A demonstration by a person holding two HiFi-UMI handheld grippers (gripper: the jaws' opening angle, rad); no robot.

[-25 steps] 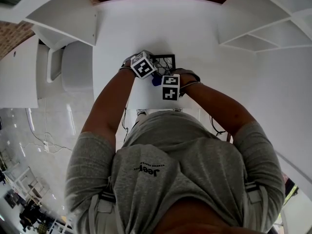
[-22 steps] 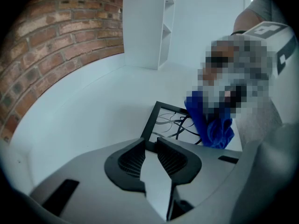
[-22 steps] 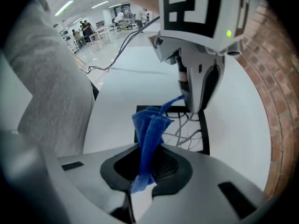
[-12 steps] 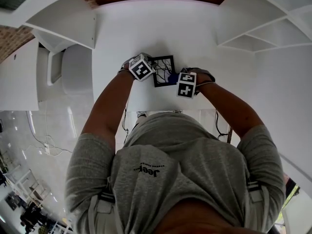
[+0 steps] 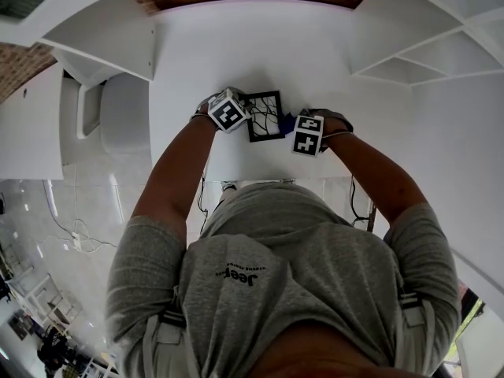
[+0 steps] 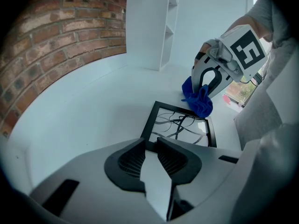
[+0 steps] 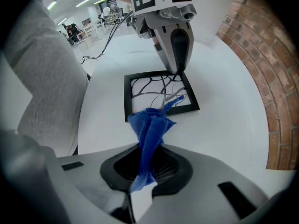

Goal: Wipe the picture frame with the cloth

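Observation:
A black picture frame with a line drawing lies flat on the white table. My left gripper is shut, and its tips rest on the frame's near corner. Its marker cube sits at the frame's left side. My right gripper is shut on a blue cloth, which sticks out ahead of its jaws. The cloth's free end hangs at the frame's right-hand edge. The head view places the right gripper's cube just right of the frame.
White shelf units stand at the right and the left of the table. A brick wall runs along the back. A white chair is at the left. The table's front edge runs just below my grippers.
My right gripper has carried the cloth rightward from over the frame's middle to its right edge, uncovering the drawing. The left gripper has stayed on the frame.

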